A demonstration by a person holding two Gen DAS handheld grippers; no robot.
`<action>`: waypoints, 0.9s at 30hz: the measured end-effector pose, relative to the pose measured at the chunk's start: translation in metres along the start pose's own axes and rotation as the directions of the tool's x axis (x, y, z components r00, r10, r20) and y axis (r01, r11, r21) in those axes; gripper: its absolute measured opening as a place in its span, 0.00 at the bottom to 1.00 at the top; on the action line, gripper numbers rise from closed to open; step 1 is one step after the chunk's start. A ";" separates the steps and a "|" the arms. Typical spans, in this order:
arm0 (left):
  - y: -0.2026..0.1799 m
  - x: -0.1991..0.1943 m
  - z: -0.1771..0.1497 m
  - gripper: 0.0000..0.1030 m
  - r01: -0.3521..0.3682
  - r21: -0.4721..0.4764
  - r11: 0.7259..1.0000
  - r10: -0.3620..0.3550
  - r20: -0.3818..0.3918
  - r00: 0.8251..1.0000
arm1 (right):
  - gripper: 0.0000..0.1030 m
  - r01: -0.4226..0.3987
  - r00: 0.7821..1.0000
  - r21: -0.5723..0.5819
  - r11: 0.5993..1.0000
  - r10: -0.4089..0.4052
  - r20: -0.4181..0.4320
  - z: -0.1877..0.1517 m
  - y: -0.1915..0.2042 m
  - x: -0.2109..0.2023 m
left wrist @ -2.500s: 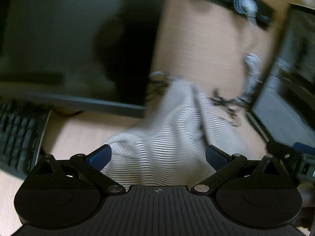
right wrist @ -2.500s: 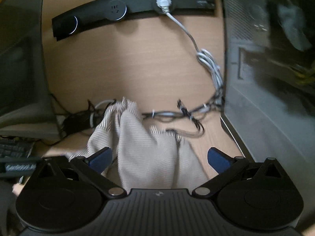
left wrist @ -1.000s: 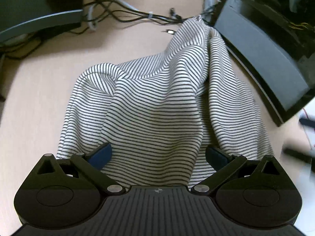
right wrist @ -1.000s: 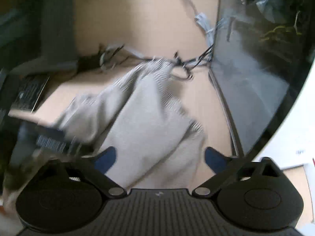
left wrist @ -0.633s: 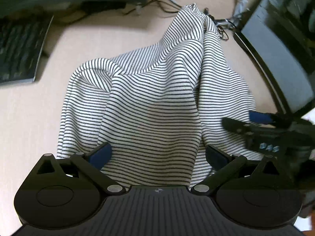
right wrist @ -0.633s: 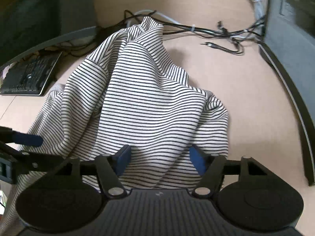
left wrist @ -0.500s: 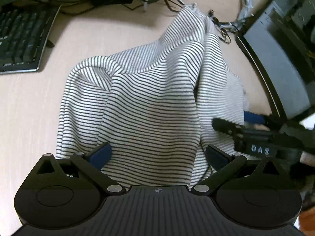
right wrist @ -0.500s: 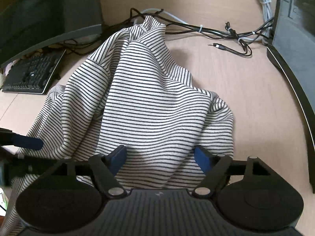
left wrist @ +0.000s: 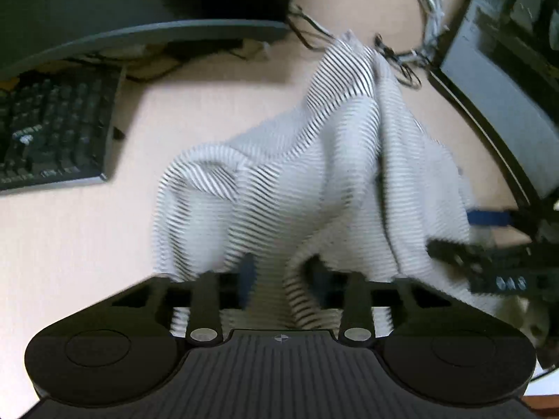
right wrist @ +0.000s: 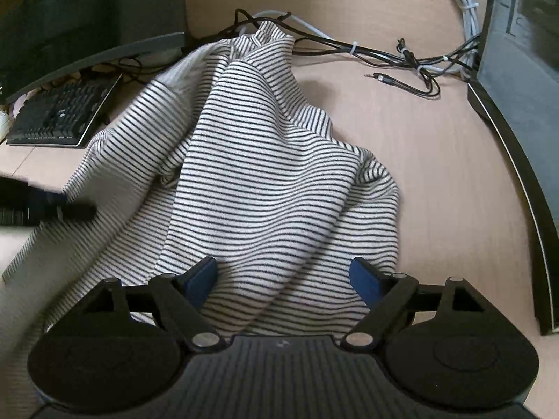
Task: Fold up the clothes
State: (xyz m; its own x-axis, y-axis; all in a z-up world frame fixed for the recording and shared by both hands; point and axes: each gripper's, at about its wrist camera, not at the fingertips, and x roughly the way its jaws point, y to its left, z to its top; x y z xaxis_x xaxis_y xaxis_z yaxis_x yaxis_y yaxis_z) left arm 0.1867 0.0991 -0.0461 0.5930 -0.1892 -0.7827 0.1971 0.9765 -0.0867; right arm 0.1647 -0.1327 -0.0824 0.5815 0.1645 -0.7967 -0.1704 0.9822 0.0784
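Fingers of my left gripper [left wrist: 279,276] are pinching a fold of the striped shirt [right wrist: 265,174] lying on the bench [right wrist: 436,146]; my right gripper [right wrist: 284,279] is staying spread over its hem

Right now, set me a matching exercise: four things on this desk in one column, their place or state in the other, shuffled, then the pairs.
1. left gripper
2. right gripper
3. keyboard
4. loose audio plug

A. open over the cloth
B. lying bare on the desk, right of the striped garment
C. shut on a fold
D. left of the garment, under the monitor edge

Pairs: 1-C, 2-A, 3-D, 4-B
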 end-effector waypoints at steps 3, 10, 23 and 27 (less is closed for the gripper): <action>0.023 -0.010 0.022 0.09 -0.145 -0.004 0.989 0.144 0.128 0.981 | 0.81 0.006 1.000 0.005 1.000 -0.006 -0.011 -0.003 -0.002 -0.004; 0.093 -0.047 0.066 0.32 -0.135 -0.203 0.970 0.182 0.232 0.955 | 0.70 0.093 0.993 0.019 0.995 -0.094 0.069 0.010 0.014 -0.031; 0.013 -0.001 0.046 0.33 0.055 0.082 0.995 -0.064 0.110 0.992 | 0.53 0.127 0.992 -0.134 0.983 -0.127 0.009 0.011 0.073 -0.002; -0.001 0.010 0.044 0.20 0.008 0.134 0.991 -0.021 0.099 0.995 | 0.47 0.090 0.996 -0.135 0.987 -0.088 0.016 0.009 0.069 -0.004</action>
State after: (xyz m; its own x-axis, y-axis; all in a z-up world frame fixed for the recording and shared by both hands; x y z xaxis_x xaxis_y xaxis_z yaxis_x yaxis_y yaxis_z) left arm 0.2272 0.0918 -0.0267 0.6632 -0.2191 -0.7157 0.3047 0.9524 -0.0093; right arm 0.1577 -0.0650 -0.0685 0.6066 0.0785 -0.7911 -0.2234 0.9718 -0.0749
